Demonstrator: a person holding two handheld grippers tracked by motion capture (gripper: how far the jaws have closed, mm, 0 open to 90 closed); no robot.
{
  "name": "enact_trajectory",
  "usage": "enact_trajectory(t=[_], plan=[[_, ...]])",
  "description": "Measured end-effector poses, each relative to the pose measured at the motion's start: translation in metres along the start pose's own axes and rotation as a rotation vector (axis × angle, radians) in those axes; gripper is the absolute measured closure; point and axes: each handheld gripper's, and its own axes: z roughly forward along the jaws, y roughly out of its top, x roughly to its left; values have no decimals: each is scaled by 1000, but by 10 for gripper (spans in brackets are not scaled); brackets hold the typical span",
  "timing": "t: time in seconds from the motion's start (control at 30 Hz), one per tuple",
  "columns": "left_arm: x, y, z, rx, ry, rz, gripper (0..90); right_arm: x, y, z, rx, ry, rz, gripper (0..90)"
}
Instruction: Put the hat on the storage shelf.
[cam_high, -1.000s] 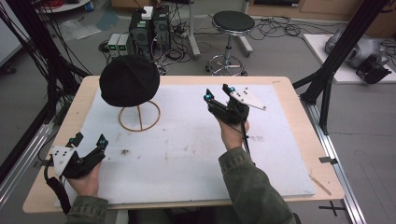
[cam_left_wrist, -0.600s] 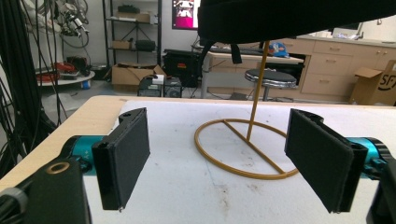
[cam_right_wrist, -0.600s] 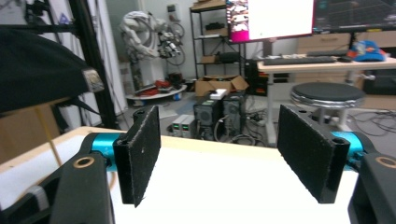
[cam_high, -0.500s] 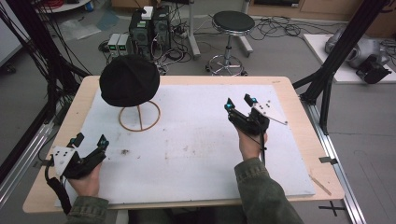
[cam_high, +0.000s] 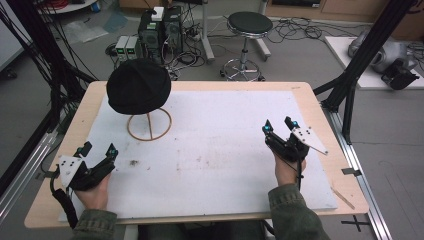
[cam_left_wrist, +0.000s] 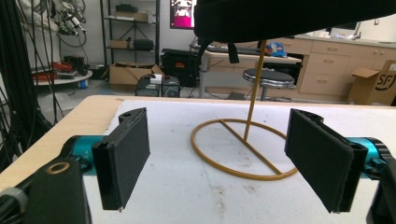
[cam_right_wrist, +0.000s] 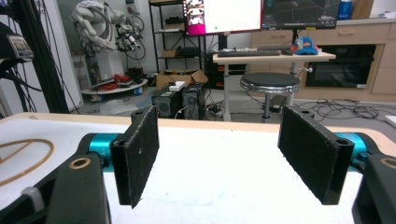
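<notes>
A black hat (cam_high: 139, 86) sits on top of a gold wire stand (cam_high: 149, 125) at the back left of the white mat (cam_high: 225, 150). My left gripper (cam_high: 99, 148) rests at the front left, open and empty, pointing toward the stand. In the left gripper view the stand (cam_left_wrist: 243, 154) rises beyond my open left gripper (cam_left_wrist: 224, 158), with the hat (cam_left_wrist: 289, 18) overhead. My right gripper (cam_high: 278, 125) hovers over the mat's right side, far from the hat. Its jaws have just been opening a little and nothing is between them. In the right gripper view my right gripper (cam_right_wrist: 229, 158) faces bare mat, with the stand's ring (cam_right_wrist: 23, 156) at the left edge.
The mat lies on a wooden table (cam_high: 200, 85). A thin stick (cam_high: 341, 195) lies at the table's front right corner. Beyond the far edge stand a stool (cam_high: 248, 22) and computer boxes (cam_high: 160, 30) on the floor. Black frame posts (cam_high: 360, 65) flank the table.
My right hand has moved rightward and nearer to the person, from beside the middle of the mat to its right side, sinking a little. The left hand has stayed put.
</notes>
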Motion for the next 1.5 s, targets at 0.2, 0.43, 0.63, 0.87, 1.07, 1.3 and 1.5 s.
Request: enact_trajectory(t=[0.2, 0.43, 0.63, 0.87, 1.07, 1.3, 1.5], plan=[[0, 0, 1, -1, 1, -12, 223, -14, -10, -13, 13, -38, 1, 282], [0, -1, 3, 5, 2, -2, 222, -30, -23, -25, 18, -82, 12, 278], [0, -1, 3, 7, 5, 4, 222, -34, -25, -24, 52, -123, 18, 271], [0, -1, 3, 7, 2, 5, 222, -36, -28, -26, 85, -150, 18, 272], [0, -1, 3, 6, -1, 3, 222, -46, -39, -30, 19, -147, 76, 293], [-1, -1, 4, 7, -3, 3, 223, -50, -39, -30, 15, -159, 68, 285], [-1, -1, 4, 6, -4, 1, 223, -50, -40, -28, 29, -151, 51, 280]])
